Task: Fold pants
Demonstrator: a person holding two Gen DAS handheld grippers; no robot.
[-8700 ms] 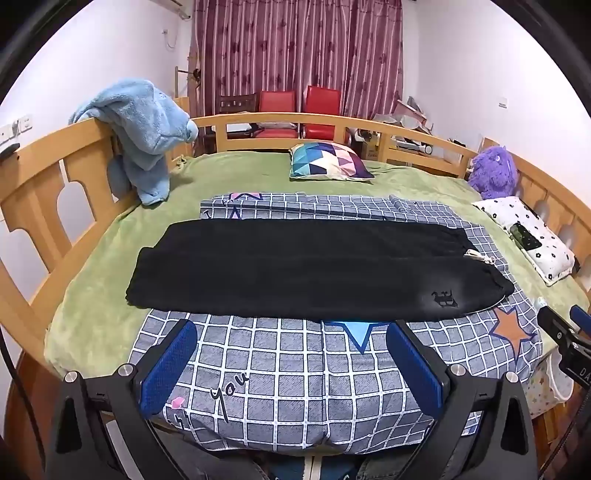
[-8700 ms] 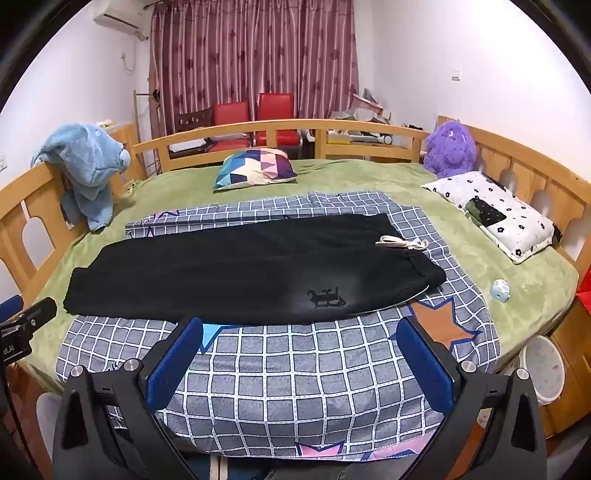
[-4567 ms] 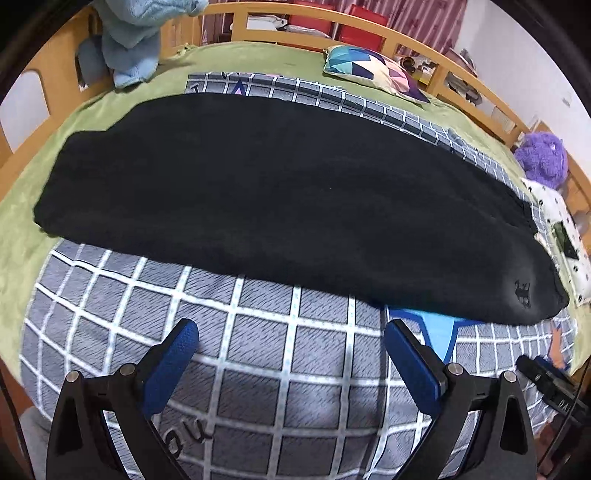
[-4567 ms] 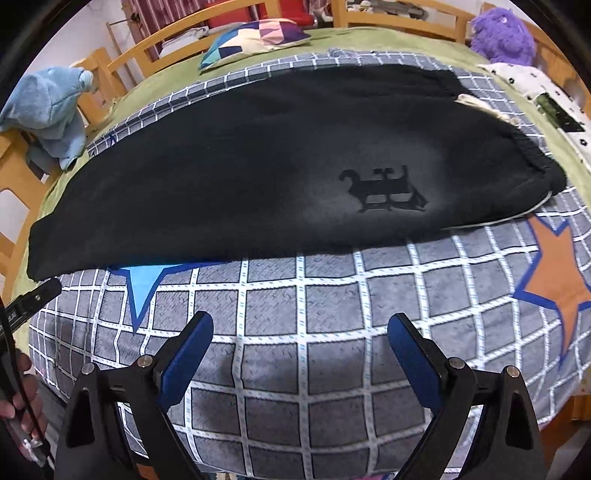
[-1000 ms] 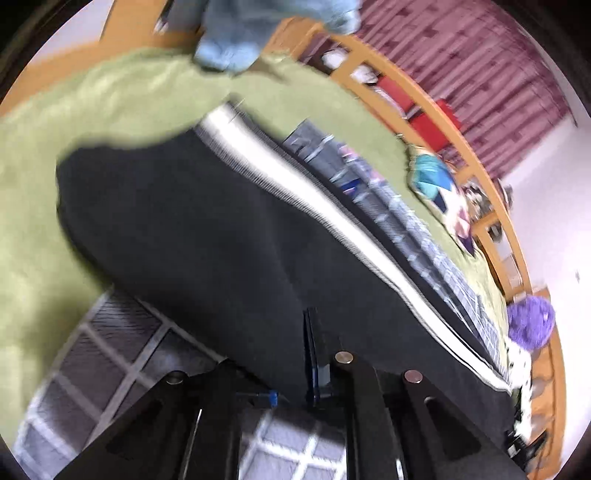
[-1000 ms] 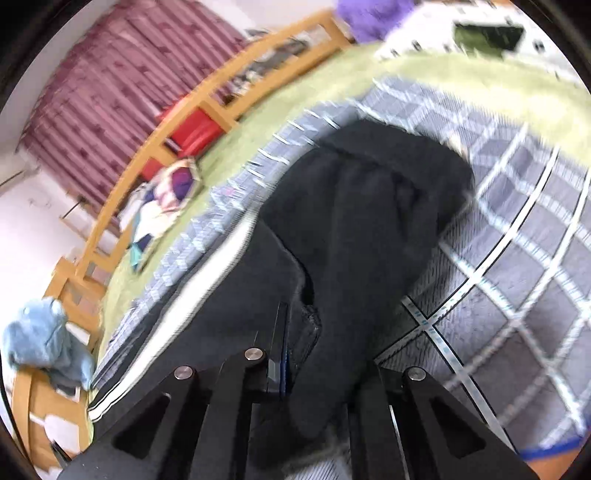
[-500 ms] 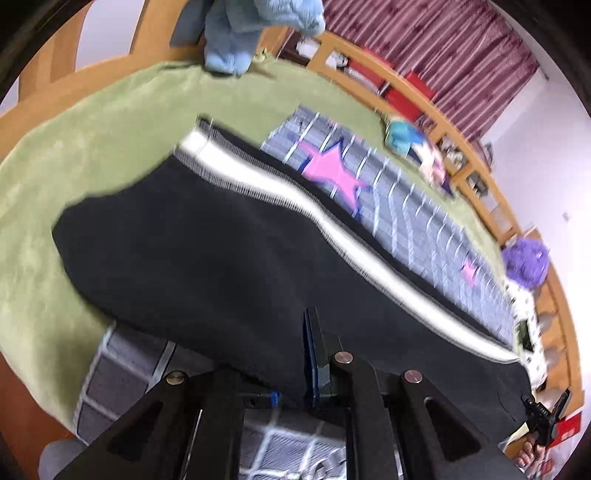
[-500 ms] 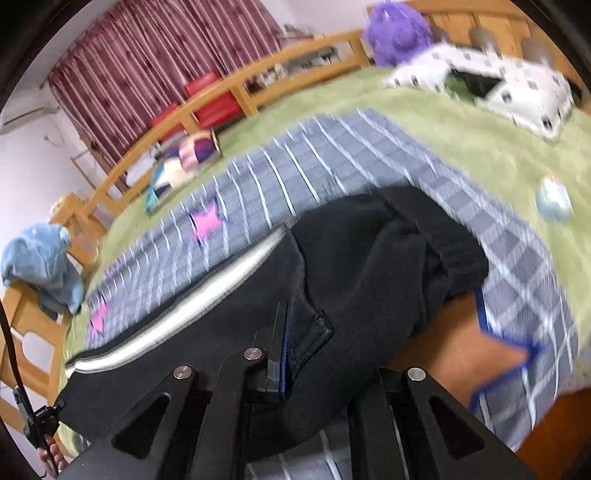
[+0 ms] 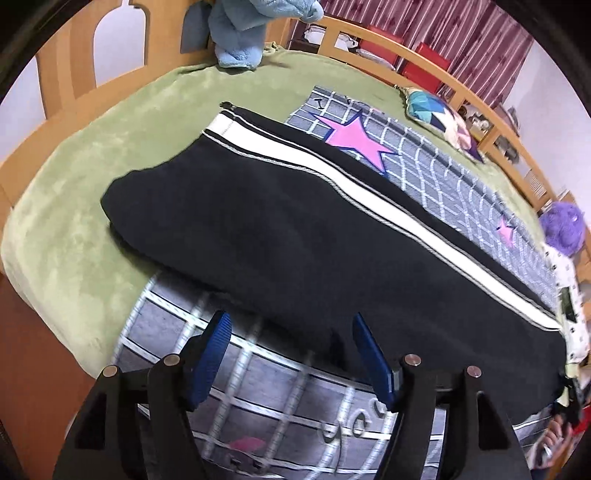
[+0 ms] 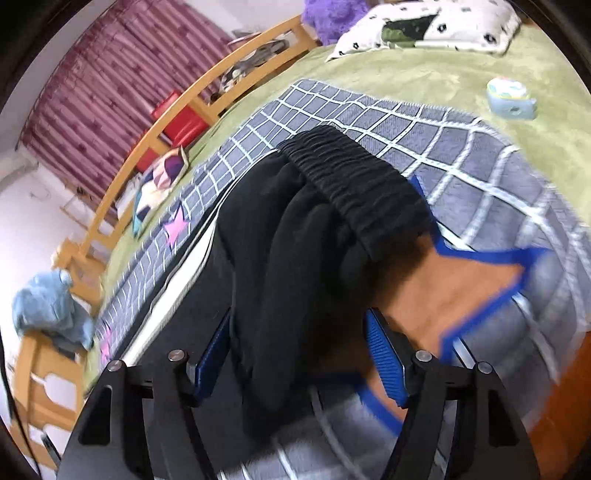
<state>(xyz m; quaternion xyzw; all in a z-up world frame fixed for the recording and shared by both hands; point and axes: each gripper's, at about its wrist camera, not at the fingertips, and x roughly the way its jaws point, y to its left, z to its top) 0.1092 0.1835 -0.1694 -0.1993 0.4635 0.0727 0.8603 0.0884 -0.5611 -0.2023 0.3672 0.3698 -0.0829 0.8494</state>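
Note:
Black pants (image 9: 295, 236) with a white side stripe (image 9: 369, 199) lie folded lengthwise on the grey checked blanket (image 9: 280, 384). My left gripper (image 9: 291, 350) is open just at the near edge of the leg end, holding nothing. In the right wrist view the elastic waistband (image 10: 354, 184) bunches at the far end of the pants (image 10: 295, 266). My right gripper (image 10: 299, 354) is open, with loose black cloth lying between its blue pads (image 10: 384, 358).
The green bedspread (image 9: 74, 177) surrounds the blanket. A wooden rail (image 9: 424, 70) rings the bed. A blue plush (image 9: 251, 26), a colourful cushion (image 9: 439, 118), a purple plush (image 9: 563, 229), a white pillow (image 10: 436, 26) and a small pale box (image 10: 511, 98) lie around.
Both grippers were shut on the pants' near edge and carried it over, exposing the white stripe. Now both have opened and let the cloth go.

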